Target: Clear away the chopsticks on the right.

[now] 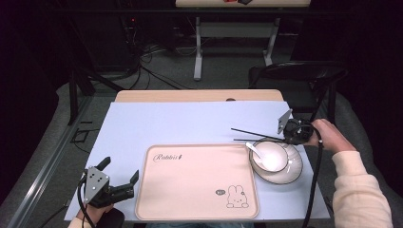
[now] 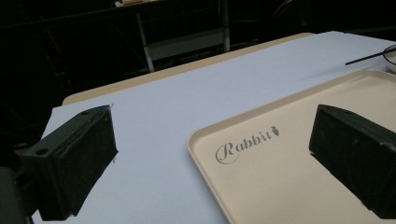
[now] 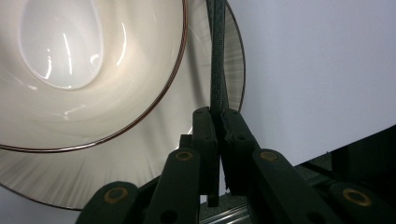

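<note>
A beige tray (image 1: 197, 183) printed "Rabbit" and a bunny lies at the front of the table. To its right a white bowl (image 1: 270, 156) with a white spoon (image 1: 253, 149) sits on a ribbed plate (image 1: 292, 168). Black chopsticks (image 1: 256, 134) reach left over the mat behind the plate. My right gripper (image 1: 287, 134) is shut on a chopstick (image 3: 217, 56) above the plate's rim (image 3: 154, 154), beside the bowl (image 3: 93, 60). My left gripper (image 1: 120, 171) hovers open and holds nothing at the tray's front left corner; its jaws straddle the tray's edge (image 2: 289, 186).
A pale lavender mat (image 1: 190, 123) covers the wooden table (image 1: 199, 96). A black chair (image 1: 304, 76) stands behind the table's right corner. Cables and another table's legs (image 1: 199, 47) lie on the floor beyond. The person's sleeve (image 1: 359, 190) comes in at right.
</note>
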Tool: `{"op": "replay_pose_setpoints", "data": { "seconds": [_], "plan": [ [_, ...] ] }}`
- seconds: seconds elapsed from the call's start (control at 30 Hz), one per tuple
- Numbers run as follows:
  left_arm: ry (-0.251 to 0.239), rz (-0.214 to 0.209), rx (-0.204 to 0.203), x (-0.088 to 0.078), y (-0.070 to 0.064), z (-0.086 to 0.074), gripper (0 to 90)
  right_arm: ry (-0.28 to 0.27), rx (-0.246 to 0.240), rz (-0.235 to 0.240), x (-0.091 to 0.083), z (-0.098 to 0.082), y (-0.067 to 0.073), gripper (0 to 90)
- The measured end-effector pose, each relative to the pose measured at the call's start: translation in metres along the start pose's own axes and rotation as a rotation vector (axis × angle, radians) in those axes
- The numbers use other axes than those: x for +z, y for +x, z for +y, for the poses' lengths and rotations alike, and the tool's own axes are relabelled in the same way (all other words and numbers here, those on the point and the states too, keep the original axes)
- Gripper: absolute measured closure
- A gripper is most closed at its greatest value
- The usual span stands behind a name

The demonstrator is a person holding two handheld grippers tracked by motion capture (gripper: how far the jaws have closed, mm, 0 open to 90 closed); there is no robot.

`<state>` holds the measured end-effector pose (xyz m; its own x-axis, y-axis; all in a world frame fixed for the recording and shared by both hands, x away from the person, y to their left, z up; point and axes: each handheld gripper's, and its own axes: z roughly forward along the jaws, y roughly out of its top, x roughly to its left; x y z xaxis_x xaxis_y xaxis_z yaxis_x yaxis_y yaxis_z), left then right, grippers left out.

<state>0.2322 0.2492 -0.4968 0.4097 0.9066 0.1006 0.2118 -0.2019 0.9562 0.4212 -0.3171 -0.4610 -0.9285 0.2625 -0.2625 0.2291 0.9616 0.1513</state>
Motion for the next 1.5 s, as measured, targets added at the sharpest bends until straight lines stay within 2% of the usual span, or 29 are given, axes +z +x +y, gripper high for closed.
{"op": "replay_pose_setpoints", "data": {
  "seconds": [0.07, 0.1, 0.23, 0.3, 0.37, 0.5, 0.53, 0.57, 0.63, 0.7, 0.73, 0.83, 0.87, 0.9, 1.0, 1.03, 1.2, 1.23, 1.27, 1.33, 1.4, 1.47, 1.5],
  "plan": [
    [-0.001, -0.001, -0.002, 0.0, 0.0, 0.0, 0.4, 0.005, 0.011, -0.005, -0.003, 0.002, 0.001, 85.4],
    [-0.001, -0.001, -0.001, 0.0, 0.0, 0.0, 0.4, -0.003, 0.008, -0.029, -0.009, 0.007, 0.001, 85.4],
    [-0.004, -0.002, -0.001, 0.0, 0.0, 0.0, 0.4, -0.011, 0.01, -0.063, -0.021, 0.019, 0.006, 85.3],
    [-0.003, -0.003, -0.001, 0.0, 0.0, 0.0, 0.4, -0.003, 0.032, -0.059, -0.026, 0.025, 0.01, 85.3],
    [-0.005, -0.003, -0.002, 0.0, 0.0, 0.0, 0.4, -0.008, 0.025, -0.069, -0.028, 0.028, 0.011, 85.3],
    [-0.005, -0.001, -0.002, -0.001, 0.0, 0.0, 0.4, -0.004, 0.063, -0.078, -0.035, 0.039, 0.018, 85.3],
    [-0.005, -0.001, -0.002, -0.001, 0.0, 0.0, 0.4, -0.013, 0.11, -0.097, -0.038, 0.043, 0.023, 85.4],
    [-0.008, -0.001, -0.002, -0.001, 0.0, 0.0, 0.4, -0.017, 0.104, -0.104, -0.04, 0.045, 0.025, 85.3],
    [-0.007, -0.001, -0.002, -0.001, 0.0, 0.0, 0.4, -0.02, 0.146, -0.1, -0.041, 0.048, 0.031, 85.4],
    [-0.008, 0.0, -0.004, -0.001, 0.0, 0.0, 0.4, -0.019, 0.162, -0.111, -0.042, 0.05, 0.035, 85.4],
    [-0.008, -0.001, -0.002, -0.001, 0.001, 0.0, 0.4, -0.022, 0.205, -0.108, -0.044, 0.053, 0.041, 85.4],
    [-0.009, -0.001, -0.003, -0.001, 0.0, 0.0, 0.4, -0.009, 0.278, -0.114, -0.048, 0.057, 0.051, 85.4],
    [-0.01, -0.001, -0.002, -0.001, 0.0, 0.0, 0.4, -0.006, 0.317, -0.114, -0.05, 0.058, 0.054, 85.4],
    [-0.01, -0.001, -0.002, -0.001, 0.0, 0.0, 0.4, -0.017, 0.343, -0.115, -0.052, 0.058, 0.057, 85.4],
    [-0.01, -0.001, -0.001, -0.002, 0.001, 0.0, 0.4, -0.026, 0.369, -0.105, -0.053, 0.058, 0.06, 85.4],
    [-0.01, -0.001, -0.001, -0.002, 0.001, 0.0, 0.4, -0.026, 0.413, -0.104, -0.054, 0.058, 0.063, 85.4],
    [-0.013, 0.001, -0.005, -0.002, 0.001, -0.001, 0.4, -0.026, 0.413, -0.104, -0.054, 0.058, 0.063, 85.4],
    [-0.013, 0.001, -0.005, -0.002, 0.001, -0.001, 0.4, -0.058, 0.534, -0.079, -0.055, 0.056, 0.082, 85.4],
    [-0.015, 0.001, -0.005, -0.002, 0.001, -0.001, 0.4, -0.06, 0.561, -0.073, -0.053, 0.057, 0.091, 85.4],
    [-0.014, 0.001, -0.004, -0.002, 0.0, -0.001, 0.4, -0.063, 0.565, -0.075, -0.053, 0.058, 0.094, 85.4],
    [-0.012, 0.0, -0.002, -0.001, 0.0, -0.001, 0.4, -0.094, 0.593, -0.064, -0.054, 0.059, 0.101, 85.4],
    [-0.016, 0.002, -0.004, -0.002, 0.0, -0.001, 0.4, -0.112, 0.609, -0.085, -0.054, 0.063, 0.111, 85.4],
    [-0.016, 0.003, -0.006, -0.002, 0.001, -0.001, 0.4, -0.112, 0.609, -0.085, -0.054, 0.063, 0.111, 85.4]
  ]
}}
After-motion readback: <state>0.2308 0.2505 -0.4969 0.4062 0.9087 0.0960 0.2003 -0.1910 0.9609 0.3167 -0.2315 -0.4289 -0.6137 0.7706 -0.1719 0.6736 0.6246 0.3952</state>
